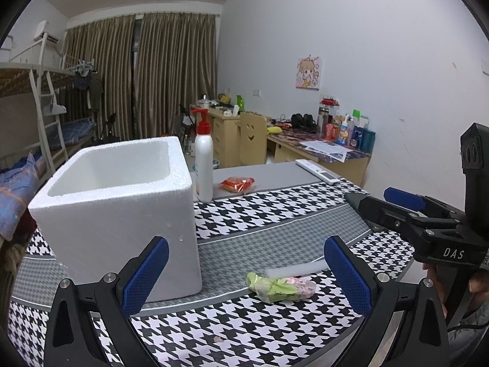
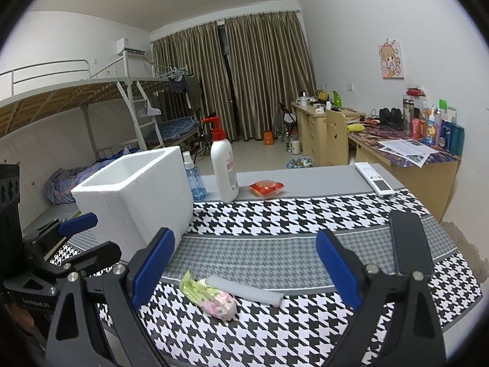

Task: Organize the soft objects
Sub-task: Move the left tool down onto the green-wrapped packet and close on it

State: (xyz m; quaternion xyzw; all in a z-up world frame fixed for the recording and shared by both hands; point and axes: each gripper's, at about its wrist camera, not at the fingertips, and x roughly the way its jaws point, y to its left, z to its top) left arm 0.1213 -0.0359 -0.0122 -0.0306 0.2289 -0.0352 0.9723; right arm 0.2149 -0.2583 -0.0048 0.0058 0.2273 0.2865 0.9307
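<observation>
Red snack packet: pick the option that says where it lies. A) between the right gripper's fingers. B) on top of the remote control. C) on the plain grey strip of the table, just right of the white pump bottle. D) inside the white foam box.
C: the red snack packet lies on the plain grey strip beside the white pump bottle, apart from the foam box and the remote control.

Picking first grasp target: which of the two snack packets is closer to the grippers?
The green-and-pink packet, lying against the grey foam strip just ahead of both open grippers. The red packet sits far back, by the white pump bottle.
</observation>
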